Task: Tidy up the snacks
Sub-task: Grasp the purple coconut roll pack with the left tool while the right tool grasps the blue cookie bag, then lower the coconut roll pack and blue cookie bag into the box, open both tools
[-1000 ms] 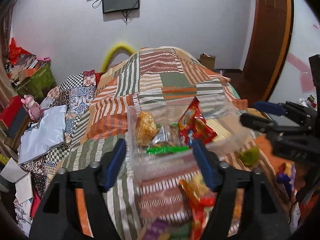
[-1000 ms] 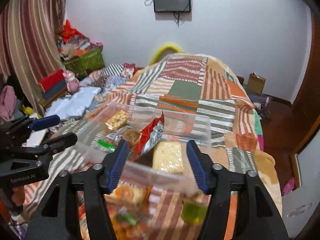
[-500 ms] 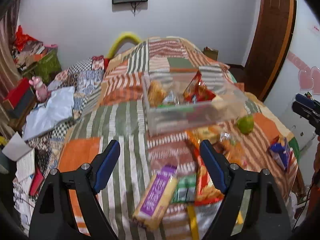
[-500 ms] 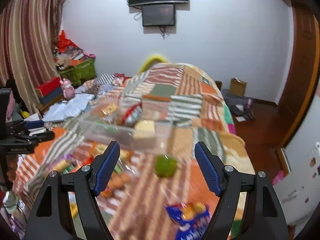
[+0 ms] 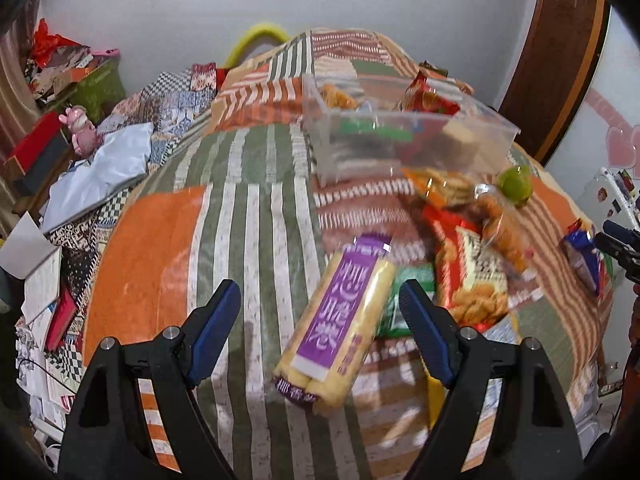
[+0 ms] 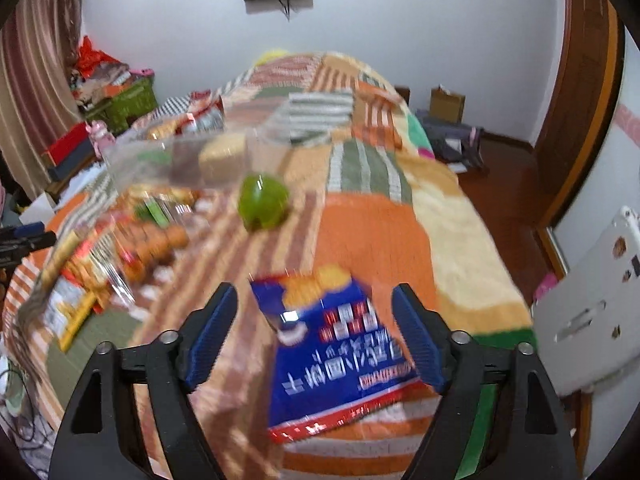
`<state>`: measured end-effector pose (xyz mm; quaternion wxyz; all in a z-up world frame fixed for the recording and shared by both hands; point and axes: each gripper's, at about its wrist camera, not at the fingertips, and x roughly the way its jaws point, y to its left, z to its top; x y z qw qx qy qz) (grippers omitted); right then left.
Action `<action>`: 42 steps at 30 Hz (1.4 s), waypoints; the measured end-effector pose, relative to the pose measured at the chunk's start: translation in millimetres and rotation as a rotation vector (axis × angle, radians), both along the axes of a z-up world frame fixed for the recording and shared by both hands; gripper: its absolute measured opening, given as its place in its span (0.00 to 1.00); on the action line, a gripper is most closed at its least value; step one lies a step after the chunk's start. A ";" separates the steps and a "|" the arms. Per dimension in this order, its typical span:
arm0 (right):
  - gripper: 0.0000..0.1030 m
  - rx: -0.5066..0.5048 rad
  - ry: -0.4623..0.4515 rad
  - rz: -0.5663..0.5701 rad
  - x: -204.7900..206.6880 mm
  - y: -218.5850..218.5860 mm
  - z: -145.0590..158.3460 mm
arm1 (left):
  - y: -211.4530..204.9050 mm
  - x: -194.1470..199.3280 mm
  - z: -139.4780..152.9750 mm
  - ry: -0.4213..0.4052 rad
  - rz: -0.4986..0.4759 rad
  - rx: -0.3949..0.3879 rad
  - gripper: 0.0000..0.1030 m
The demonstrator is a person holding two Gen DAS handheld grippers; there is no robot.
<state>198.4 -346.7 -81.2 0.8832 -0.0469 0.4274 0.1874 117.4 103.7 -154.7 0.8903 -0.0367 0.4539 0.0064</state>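
**Each claw faces its own packet, both spread wide and empty**

On the left side, the left claw (image 5: 320, 324) hangs over the striped patchwork bed (image 5: 248, 216) with its blue pads far apart, gripping nothing. The purple-and-yellow biscuit packet (image 5: 340, 328) lies flat on the bed between the pads but nearer the right-hand one. Its long axis runs away from the claw and leans to the right, so the pads already flank the packet's long sides, though somewhat skewed. In my judgement a small twist of the wrist would square them before closing.

Beyond it, towards the middle of the bed, sits the clear plastic box (image 5: 404, 140), already holding a few snacks. Loose packets are heaped just in front of it, with a green cup-like item (image 5: 515, 185) beside them.

On the right, the right claw (image 6: 314, 334) is likewise wide apart and empty. The blue snack bag (image 6: 336, 352) lies between its pads on the orange patch of the bed, its long axis pointing away from the claw with a slight tilt. The view is blurred, so whether a pad touches the bag cannot be told.

The left claw is the nearer to the biscuit packet, the right to the blue bag; the box lies ahead of both
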 end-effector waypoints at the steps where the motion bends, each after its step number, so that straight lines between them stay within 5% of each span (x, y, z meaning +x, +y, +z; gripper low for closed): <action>1: 0.85 -0.002 0.007 -0.001 -0.7 -1.8 -4.7 | 0.0 -0.3 -3.5 0.008 -0.001 0.001 0.79; 17: 0.85 0.007 0.109 -0.014 7.5 -13.0 -36.7 | -3.0 6.6 -27.0 0.041 -0.045 -0.070 0.52; 20: 0.75 0.034 0.122 -0.026 7.3 -16.3 -37.4 | -2.2 4.8 -27.3 0.040 -0.056 -0.091 0.41; 30: 0.59 0.115 0.111 -0.018 -1.7 -18.1 -29.3 | -5.6 -3.8 -21.6 0.014 -0.032 -0.057 0.41; 42: 0.57 0.159 0.029 0.017 -4.7 2.0 4.3 | -1.4 -9.6 14.1 -0.073 -0.003 -0.056 0.40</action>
